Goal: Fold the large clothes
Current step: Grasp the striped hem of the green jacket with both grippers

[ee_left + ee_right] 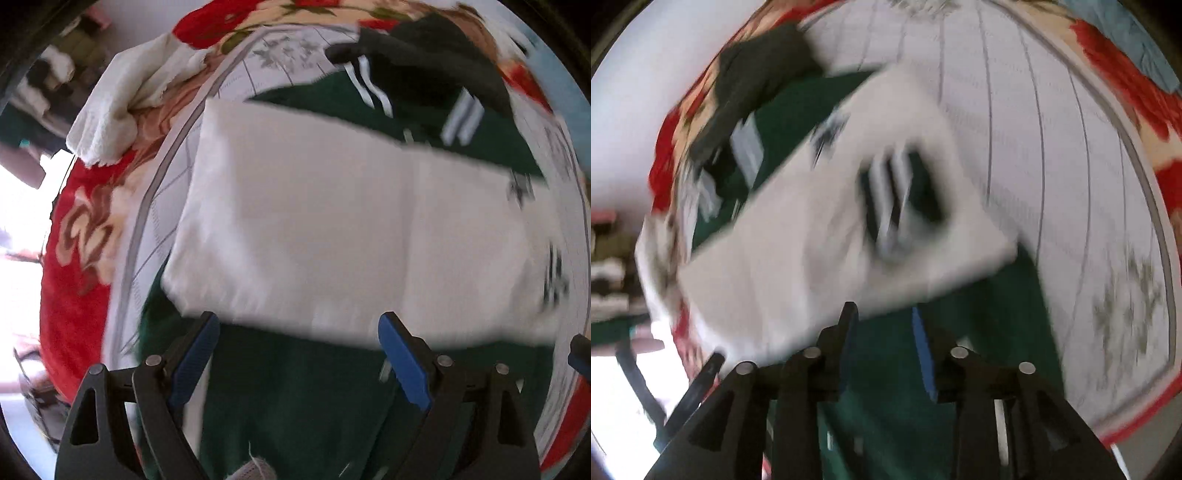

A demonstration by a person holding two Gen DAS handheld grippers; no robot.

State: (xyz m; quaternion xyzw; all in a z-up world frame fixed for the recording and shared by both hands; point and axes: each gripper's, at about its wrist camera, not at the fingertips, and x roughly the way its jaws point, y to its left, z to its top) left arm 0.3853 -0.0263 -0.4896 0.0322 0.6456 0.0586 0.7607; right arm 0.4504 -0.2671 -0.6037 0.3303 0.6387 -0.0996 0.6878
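A dark green garment (295, 398) with a white panel (332, 229) and black parts with white stripes (373, 88) lies spread on a bed. My left gripper (297, 325) is open, its blue-padded fingers (404, 365) over the green cloth at the white panel's near edge, holding nothing. In the right wrist view the same garment (886, 387) shows, blurred, with the white panel (798, 251) and a black striped patch (901, 195). My right gripper (884, 317) is open above the green cloth, empty.
The bed has a white sheet with grey lines and flower prints (1052, 155) over a red floral blanket (81, 229). A crumpled white towel (122, 110) lies at the far left. The right gripper's tip (580, 354) shows at the left view's right edge.
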